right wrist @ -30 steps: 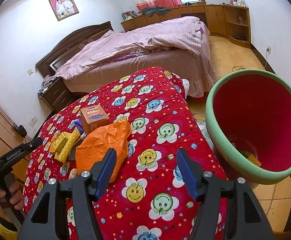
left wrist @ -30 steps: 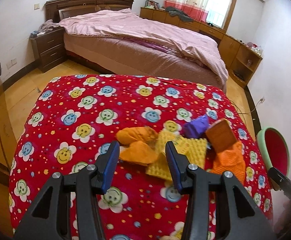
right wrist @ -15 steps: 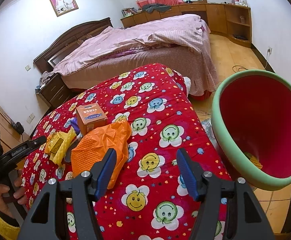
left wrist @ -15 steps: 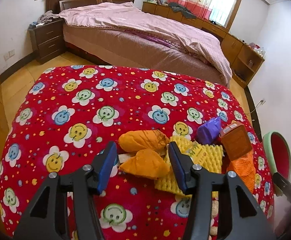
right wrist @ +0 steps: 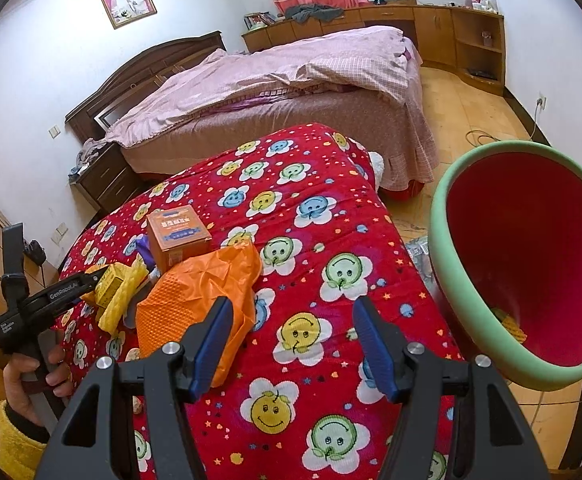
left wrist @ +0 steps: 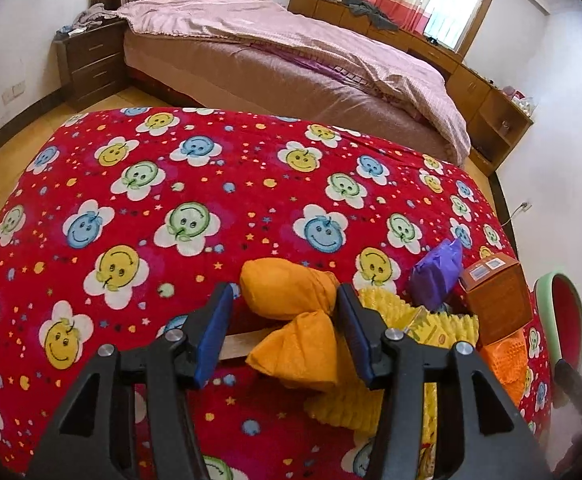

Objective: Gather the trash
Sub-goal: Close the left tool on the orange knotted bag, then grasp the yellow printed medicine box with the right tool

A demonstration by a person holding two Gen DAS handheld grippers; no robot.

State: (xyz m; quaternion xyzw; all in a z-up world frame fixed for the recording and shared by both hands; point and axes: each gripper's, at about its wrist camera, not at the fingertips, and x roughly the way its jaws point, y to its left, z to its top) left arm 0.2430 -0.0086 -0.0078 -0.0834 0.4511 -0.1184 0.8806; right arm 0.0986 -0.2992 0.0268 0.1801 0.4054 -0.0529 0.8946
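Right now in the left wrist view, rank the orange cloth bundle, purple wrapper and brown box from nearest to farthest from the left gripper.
1. orange cloth bundle: between the fingers of the left gripper.
2. purple wrapper: farther back on the right.
3. brown box: farthest right, beside the wrapper.

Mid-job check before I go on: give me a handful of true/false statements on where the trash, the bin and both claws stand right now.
1. The left claw has orange wrapped trash between its fingers, which have just been closing. True.
2. The right claw grips the orange bag. False: it is open over the blanket, the bag beside its left finger.
3. The red bin is empty. False: a yellow piece lies inside.
4. The brown box stands on the blanket. True.
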